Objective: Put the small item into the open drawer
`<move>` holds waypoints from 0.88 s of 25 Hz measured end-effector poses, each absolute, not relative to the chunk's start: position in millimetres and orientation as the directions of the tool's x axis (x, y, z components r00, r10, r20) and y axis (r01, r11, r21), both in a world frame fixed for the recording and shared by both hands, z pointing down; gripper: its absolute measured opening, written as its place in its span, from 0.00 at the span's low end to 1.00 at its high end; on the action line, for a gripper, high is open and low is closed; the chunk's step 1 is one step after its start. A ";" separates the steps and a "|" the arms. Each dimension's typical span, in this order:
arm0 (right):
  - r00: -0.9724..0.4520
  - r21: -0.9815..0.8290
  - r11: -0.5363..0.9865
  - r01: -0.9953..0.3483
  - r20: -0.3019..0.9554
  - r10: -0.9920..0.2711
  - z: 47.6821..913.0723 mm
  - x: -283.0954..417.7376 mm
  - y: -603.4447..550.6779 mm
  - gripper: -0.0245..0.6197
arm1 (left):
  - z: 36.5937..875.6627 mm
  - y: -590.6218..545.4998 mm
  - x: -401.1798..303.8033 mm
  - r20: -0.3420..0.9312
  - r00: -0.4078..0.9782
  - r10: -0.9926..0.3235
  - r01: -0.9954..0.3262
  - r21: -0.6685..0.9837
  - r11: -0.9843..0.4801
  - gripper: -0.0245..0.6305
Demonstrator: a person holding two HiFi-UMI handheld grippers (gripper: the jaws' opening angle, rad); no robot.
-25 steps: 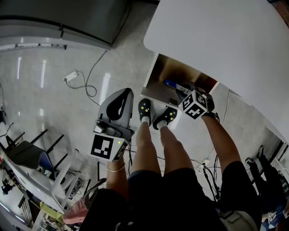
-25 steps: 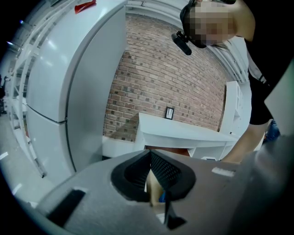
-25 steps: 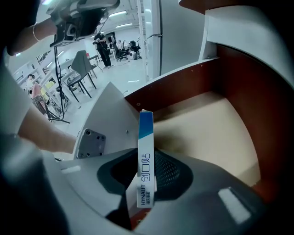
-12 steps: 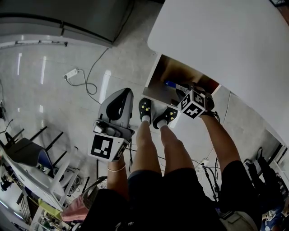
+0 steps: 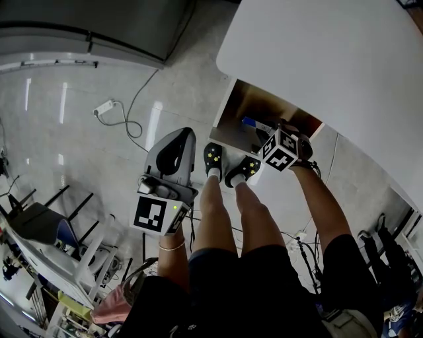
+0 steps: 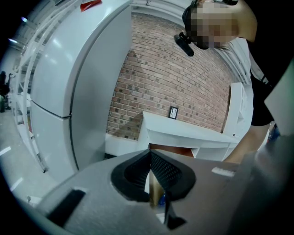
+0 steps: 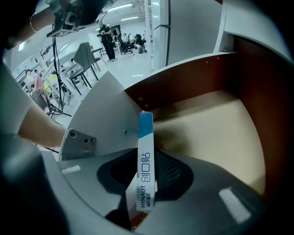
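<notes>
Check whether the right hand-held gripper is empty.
No, the right hand-held gripper grips a slim blue-and-white box over the drawer.

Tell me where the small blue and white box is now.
In the right gripper view, the box stands between the right gripper's jaws, above the open drawer's floor.

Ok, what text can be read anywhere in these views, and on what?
"HYNAUT": white edge of the small box.
"创口贴": same edge, above it.
Smaller print beside "HYNAUT": too small to read.
The red label and dark plaque in the left gripper view: unreadable.
</notes>
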State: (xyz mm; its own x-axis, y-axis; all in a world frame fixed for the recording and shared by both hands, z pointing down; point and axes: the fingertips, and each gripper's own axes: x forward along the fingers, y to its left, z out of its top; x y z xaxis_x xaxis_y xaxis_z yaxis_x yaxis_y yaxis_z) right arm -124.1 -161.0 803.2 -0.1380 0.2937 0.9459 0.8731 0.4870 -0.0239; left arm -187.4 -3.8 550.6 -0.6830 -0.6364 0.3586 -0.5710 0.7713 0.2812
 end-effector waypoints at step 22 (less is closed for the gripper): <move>-0.241 -0.033 0.594 0.804 0.895 0.375 762.3 -140.2 -157.8 0.26 | 546.8 -15.1 -194.4 0.339 -0.662 -0.669 -0.598 0.299 0.743 0.03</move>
State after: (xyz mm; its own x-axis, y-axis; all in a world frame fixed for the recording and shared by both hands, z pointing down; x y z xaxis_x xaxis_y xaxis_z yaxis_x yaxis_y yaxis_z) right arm -140.2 -157.8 762.3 -0.2408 0.3753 0.8951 0.8042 0.5935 -0.0325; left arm -194.4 -15.1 546.8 -0.6615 -0.6688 0.3393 -0.5982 0.7434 0.2991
